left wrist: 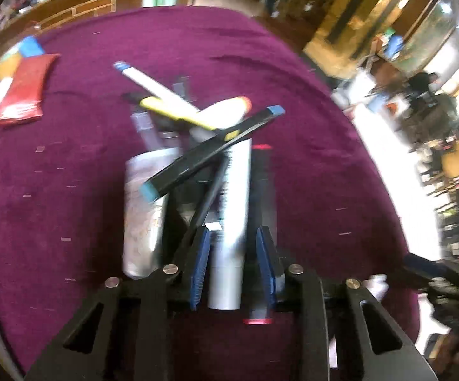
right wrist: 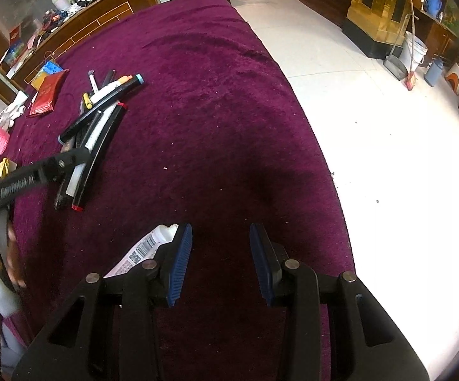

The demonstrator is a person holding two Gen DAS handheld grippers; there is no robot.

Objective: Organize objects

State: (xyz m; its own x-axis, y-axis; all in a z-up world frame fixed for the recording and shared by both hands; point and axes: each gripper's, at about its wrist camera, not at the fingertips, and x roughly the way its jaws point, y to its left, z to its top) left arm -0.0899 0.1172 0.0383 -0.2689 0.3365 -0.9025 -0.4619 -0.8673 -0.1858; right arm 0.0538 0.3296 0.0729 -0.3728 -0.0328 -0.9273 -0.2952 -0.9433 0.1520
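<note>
A heap of markers and pens lies on the purple tablecloth (right wrist: 216,111). In the left wrist view my left gripper (left wrist: 233,238) is open, its blue pads on either side of a white marker (left wrist: 232,209). A black marker with blue ends (left wrist: 210,155) lies across the heap, a black one with red ends (left wrist: 261,222) on the right, a silvery tube (left wrist: 143,212) on the left. In the right wrist view the heap (right wrist: 93,127) is far left with the left gripper at it. My right gripper (right wrist: 221,241) is open and empty over bare cloth.
A red packet (left wrist: 23,92) and a yellow-blue box (left wrist: 16,54) lie at the far left. A white tube with a barcode (right wrist: 143,250) lies left of my right gripper. The table edge (right wrist: 324,158) drops to white floor on the right. A wooden counter stands behind.
</note>
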